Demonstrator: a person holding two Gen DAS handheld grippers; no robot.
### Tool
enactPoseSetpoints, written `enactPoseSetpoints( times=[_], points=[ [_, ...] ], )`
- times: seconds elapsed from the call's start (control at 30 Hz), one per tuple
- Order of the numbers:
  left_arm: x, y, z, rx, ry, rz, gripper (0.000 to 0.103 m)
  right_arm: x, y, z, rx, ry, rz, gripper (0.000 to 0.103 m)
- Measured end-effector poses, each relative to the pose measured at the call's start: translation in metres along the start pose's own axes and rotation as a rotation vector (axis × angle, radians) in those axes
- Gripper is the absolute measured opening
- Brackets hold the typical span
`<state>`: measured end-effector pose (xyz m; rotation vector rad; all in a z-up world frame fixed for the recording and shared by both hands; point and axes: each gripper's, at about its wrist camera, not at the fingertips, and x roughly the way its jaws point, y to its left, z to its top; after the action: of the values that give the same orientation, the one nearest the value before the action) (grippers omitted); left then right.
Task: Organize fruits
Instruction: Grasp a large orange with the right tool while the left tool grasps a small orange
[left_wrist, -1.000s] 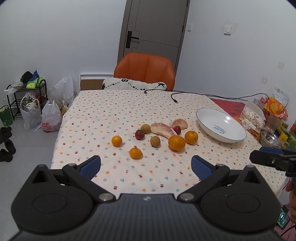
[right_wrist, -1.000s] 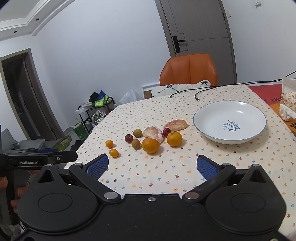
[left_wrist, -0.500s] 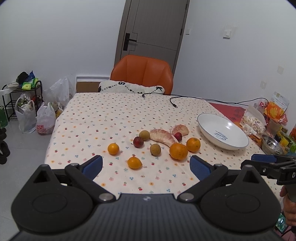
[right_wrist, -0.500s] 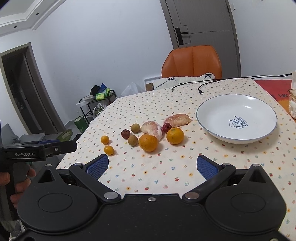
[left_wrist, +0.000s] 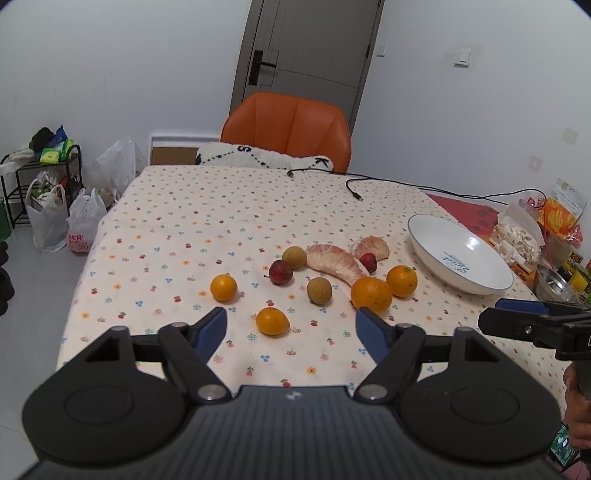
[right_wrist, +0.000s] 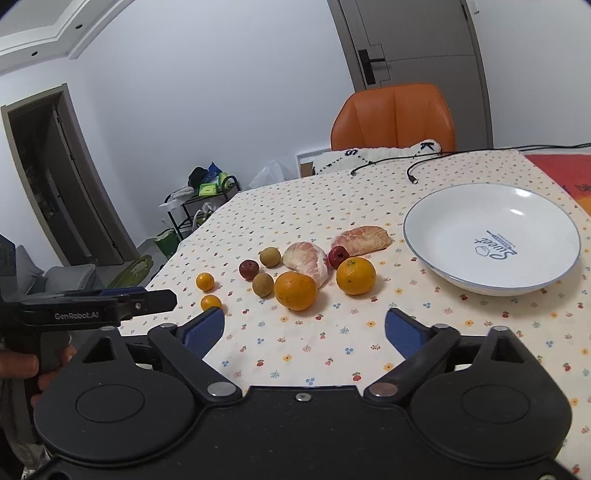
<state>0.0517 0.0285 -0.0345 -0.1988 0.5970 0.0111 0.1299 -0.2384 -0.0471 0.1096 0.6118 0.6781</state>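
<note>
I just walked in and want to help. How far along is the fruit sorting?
Nothing looks done: the white blue-rimmed plate is empty. Nothing is in hand; the left gripper and right gripper are open above the near edge of the table. All the fruit, like the large orange and peeled pomelo segment, lies on the floral tablecloth.

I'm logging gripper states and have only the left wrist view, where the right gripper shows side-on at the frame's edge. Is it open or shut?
Observer: Open. The right wrist view shows the right gripper with its fingers wide apart and nothing between them, short of the nearest orange.
Operator: My view hides the left gripper's handle. Is anyone holding it?
Observer: Yes. In the right wrist view a hand is wrapped around the handle of the left gripper.
</note>
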Motion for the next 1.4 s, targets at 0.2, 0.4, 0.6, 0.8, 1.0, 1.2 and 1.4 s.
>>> enactPoseSetpoints(
  times=[0.2, 0.4, 0.6, 0.8, 1.0, 1.2, 1.4],
  points=[
    [0.017, 0.001, -0.001, -0.012, 0.023, -0.011, 0.066, 0.015, -0.005, 0.001, 0.009, 0.021, 0.015, 0.082],
    [0.034, 0.009, -0.002, -0.035, 0.049, -0.014, 0.057, 0.033, -0.008, 0.004, 0.016, 0.046, 0.034, 0.075],
    [0.047, 0.013, -0.001, -0.043, 0.067, -0.014, 0.052, 0.050, -0.007, 0.008, 0.017, 0.069, 0.048, 0.075],
    [0.057, 0.017, -0.001, -0.051, 0.080, -0.014, 0.044, 0.067, -0.005, 0.011, 0.013, 0.094, 0.058, 0.075],
    [0.063, 0.019, -0.001, -0.055, 0.092, -0.023, 0.032, 0.084, -0.003, 0.014, 0.009, 0.118, 0.067, 0.072],
    [0.063, 0.022, -0.001, -0.060, 0.087, -0.026, 0.026, 0.097, -0.001, 0.015, -0.001, 0.127, 0.060, 0.070],
    [0.059, 0.024, -0.001, -0.058, 0.072, -0.028, 0.025, 0.110, 0.001, 0.015, 0.002, 0.143, 0.065, 0.051]
  ],
)
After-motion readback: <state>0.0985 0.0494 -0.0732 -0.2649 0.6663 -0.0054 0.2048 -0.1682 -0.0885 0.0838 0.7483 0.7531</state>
